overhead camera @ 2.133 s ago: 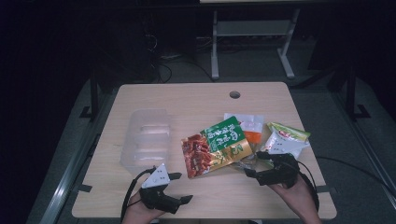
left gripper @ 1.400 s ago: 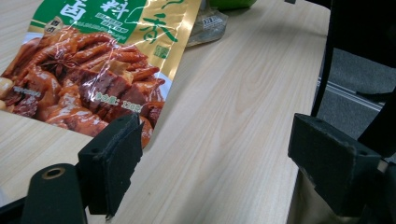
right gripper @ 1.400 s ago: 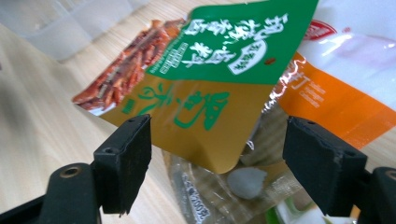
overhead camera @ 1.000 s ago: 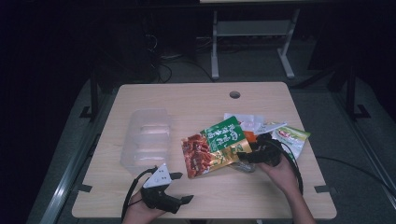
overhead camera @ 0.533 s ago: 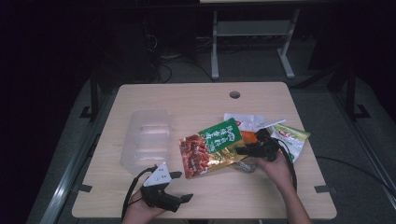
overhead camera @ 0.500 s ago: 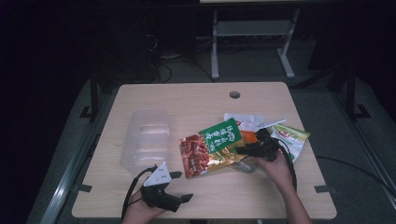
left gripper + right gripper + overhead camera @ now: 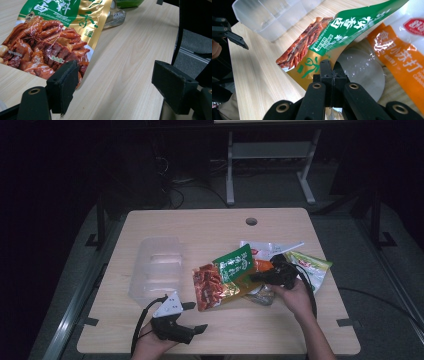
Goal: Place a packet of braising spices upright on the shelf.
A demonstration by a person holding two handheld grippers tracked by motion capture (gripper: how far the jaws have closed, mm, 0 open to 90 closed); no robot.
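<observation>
Dim room, dark surroundings, table (image 7: 210,227) lit from above, foil glare, closest parts soft-focused

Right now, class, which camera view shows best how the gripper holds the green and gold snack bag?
The right gripper view: the right gripper has its jaws shut on the snack bag edge. The high view shows the bag whole but small. The left gripper view shows its printed front, no grip.

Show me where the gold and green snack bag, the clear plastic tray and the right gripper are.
gold and green snack bag (image 7: 227,279), high view, on its printed front.
clear plastic tray (image 7: 156,270), high view, on its ribbed floor.
right gripper (image 7: 329,72), right gripper view, where the closed jaw tips pinch the bag's edge.
</observation>
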